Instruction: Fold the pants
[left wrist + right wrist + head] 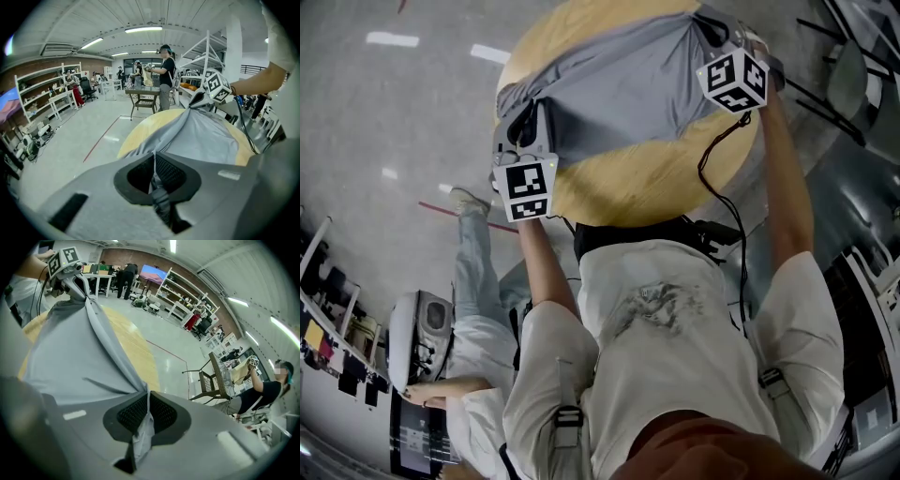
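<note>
**Pants Held Taut Between Two Clamped Grippers Above a Round Desk**

1. Operator. The person wears a white shirt. Both forearms reach forward over the near edge of the desk, a round top with a light wood surface.

2. Left gripper. It sits at the left rim of the desk, its marker cube facing the head camera. In the left gripper view, the jaws are pressed together on a bunched fold of grey cloth, which passes between the mesh pads and hangs out at the rear.

3. Right gripper. It sits at the far right of the desk. In the right gripper view, the jaws are pinched on a thin edge of the same cloth, and a crumpled tail shows behind the pads.

4. Pants. The grey garment spans from one gripper to the other. It is pulled into straight tension creases at each clamp and covers the far half of the desk. The near part of the wood is bare.

5. Surroundings. A cable runs from the right gripper down across the desk edge. A second person stands on the grey floor to the left, near a red floor line. Farther off, white shelving lines a brick wall, and another person stands at a metal table.
</note>
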Available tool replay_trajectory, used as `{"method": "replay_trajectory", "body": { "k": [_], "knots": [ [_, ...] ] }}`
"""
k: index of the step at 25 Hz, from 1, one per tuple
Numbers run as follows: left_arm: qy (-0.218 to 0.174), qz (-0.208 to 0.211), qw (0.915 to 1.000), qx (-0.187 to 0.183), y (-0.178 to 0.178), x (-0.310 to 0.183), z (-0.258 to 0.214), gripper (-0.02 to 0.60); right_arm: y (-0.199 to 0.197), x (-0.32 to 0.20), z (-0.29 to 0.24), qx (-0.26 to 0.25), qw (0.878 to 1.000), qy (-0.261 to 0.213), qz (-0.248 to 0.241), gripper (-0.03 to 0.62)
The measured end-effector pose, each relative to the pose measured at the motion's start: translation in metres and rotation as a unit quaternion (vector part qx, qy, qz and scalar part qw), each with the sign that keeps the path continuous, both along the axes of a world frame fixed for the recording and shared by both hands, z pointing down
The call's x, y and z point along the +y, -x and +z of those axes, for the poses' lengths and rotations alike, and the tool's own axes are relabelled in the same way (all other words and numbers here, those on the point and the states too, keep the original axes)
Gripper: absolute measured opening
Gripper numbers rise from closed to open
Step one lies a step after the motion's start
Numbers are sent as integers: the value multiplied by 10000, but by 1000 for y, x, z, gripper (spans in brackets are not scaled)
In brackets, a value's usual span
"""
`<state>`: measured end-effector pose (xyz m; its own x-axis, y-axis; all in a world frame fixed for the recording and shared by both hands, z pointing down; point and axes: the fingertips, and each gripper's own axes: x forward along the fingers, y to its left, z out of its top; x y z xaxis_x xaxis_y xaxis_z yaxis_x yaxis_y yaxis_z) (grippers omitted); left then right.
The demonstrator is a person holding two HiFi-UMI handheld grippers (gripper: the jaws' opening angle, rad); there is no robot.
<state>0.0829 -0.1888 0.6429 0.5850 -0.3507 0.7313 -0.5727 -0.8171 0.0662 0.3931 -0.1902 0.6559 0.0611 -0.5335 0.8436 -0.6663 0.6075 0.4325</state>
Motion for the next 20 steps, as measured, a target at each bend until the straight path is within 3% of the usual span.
{"method": "replay_trajectory", "body": {
  "k": [10,16,20],
  "knots": [
    [-256,-361,9990,64,-3,-17,-2,29,-9,-16,-12,229,9976,-537,371,59],
    [-370,-588,9958,592,9,-17,-27,50,-6,-10,-42,226,9949,-819,550,81],
    [-536,-604,9947,643,15,-14,-46,52,2,-2,-71,156,9916,-1106,646,76]
  ]
}}
